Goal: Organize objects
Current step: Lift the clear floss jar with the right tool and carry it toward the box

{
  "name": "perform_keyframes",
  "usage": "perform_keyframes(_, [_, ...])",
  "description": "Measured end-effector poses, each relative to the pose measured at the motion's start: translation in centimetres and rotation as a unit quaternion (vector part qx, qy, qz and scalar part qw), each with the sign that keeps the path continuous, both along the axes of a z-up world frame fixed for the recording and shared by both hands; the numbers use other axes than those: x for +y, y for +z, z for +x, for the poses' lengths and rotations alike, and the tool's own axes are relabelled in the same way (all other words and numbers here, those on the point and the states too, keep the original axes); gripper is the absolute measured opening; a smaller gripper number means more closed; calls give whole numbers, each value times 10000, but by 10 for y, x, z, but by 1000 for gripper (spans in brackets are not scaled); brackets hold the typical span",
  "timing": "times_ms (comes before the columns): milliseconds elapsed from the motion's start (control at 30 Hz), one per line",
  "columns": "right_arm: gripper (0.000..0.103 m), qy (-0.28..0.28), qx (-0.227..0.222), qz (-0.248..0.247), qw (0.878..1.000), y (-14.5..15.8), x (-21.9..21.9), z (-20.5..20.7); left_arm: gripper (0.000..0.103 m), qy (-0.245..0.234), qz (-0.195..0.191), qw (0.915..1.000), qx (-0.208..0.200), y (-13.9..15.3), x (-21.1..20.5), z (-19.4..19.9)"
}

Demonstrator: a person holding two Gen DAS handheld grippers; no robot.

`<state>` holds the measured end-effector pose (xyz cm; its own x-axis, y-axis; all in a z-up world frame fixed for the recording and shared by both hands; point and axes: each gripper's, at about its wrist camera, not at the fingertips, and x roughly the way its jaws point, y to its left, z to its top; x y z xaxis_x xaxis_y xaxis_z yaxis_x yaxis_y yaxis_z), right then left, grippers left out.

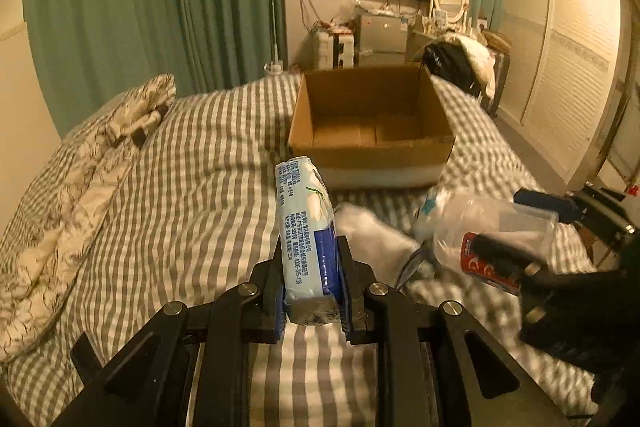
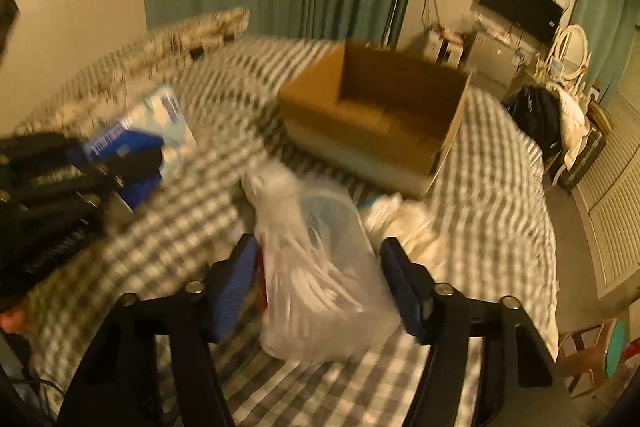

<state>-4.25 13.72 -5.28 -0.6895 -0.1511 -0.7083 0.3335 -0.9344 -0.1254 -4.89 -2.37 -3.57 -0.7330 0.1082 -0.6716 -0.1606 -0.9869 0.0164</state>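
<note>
The left gripper (image 1: pixel 312 291), nearest the lens, is seen clamped narrowly on a light-blue tissue pack (image 1: pixel 306 227), which is held upright above the checked bedcover (image 1: pixel 192 163). The right gripper (image 2: pixel 320 275) is seen about half open, a clear plastic bag (image 2: pixel 320 267) lying between its blue pads (image 2: pixel 236 279); whether the pads press on it cannot be told through the blur. An open cardboard box (image 1: pixel 370 125) is set farther off on the bed, apart from both grippers.
</note>
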Motion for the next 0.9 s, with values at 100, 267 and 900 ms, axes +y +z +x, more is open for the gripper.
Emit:
perform_keyframes(100, [54, -12, 287, -103, 9995, 26, 8, -4, 20, -87, 92, 9998, 125, 18, 4, -15])
perform_keyframes(267, [3, 24, 620, -277, 9977, 63, 19, -24, 20, -168, 48, 9993, 334, 41, 17, -47])
perform_keyframes(900, [64, 766, -960, -425, 9915, -37, -9, -23, 20, 450, -282, 9977, -415, -45, -25, -22])
